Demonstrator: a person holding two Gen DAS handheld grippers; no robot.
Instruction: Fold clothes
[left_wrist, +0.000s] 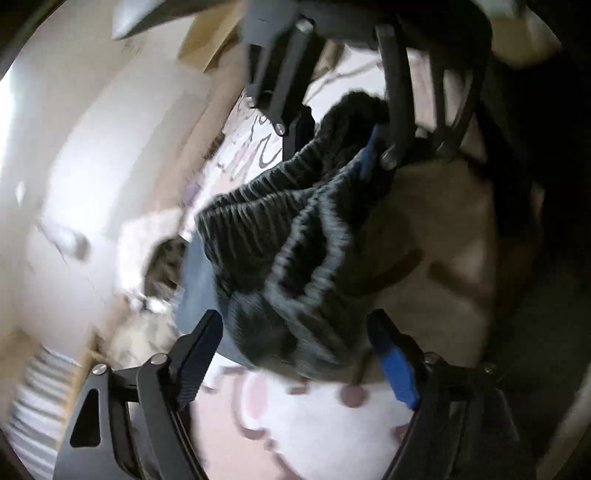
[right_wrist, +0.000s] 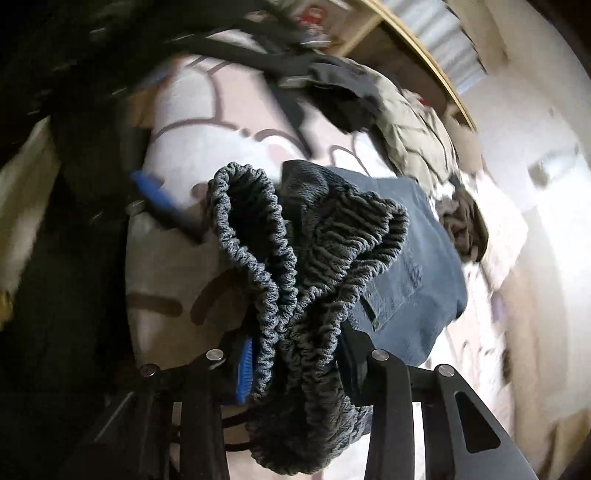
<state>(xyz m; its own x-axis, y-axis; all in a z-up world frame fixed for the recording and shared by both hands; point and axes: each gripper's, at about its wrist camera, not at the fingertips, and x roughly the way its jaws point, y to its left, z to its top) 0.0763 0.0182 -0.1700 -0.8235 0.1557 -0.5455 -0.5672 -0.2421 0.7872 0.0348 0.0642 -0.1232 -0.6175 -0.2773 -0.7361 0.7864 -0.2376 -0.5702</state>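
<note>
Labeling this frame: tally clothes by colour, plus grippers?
Dark grey ribbed garment: 1
Blue folded garment: 1
Olive crumpled garment: 1
Grippers: 2, left gripper, right gripper
Total: 5

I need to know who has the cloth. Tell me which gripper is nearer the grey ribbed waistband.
Right. The right gripper is clamped on the grey ribbed waistband. The left gripper is open, with its fingers spread either side of the cloth, not gripping it.
</note>
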